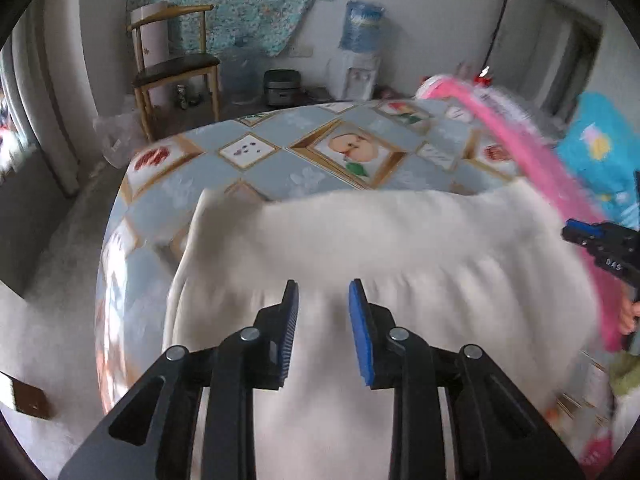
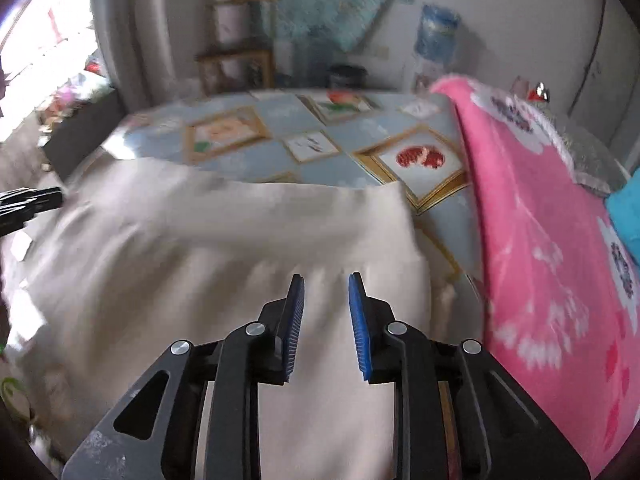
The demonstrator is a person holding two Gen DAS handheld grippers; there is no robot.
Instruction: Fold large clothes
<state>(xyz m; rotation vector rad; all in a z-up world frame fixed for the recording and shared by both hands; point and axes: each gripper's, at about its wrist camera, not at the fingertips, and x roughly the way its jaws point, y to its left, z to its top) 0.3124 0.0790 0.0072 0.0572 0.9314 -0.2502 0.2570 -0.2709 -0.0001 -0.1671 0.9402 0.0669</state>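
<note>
A large cream-white garment (image 1: 384, 248) lies spread over the near part of a round table, folded with its far edge across the table's middle; it also shows in the right wrist view (image 2: 224, 248). My left gripper (image 1: 322, 286) is open and empty just above the cloth near its left half. My right gripper (image 2: 326, 280) is open and empty above the cloth's right half. The right gripper also shows at the far right of the left wrist view (image 1: 576, 236), and the left gripper's tip shows at the left edge of the right wrist view (image 2: 40, 198).
The table (image 1: 280, 164) has a blue tablecloth with framed fruit pictures. A pink flowered blanket (image 2: 552, 264) lies heaped on the table's right side, next to a turquoise cloth (image 1: 600, 160). A wooden chair (image 1: 172, 68), water bottles and a water dispenser (image 1: 360, 64) stand behind the table.
</note>
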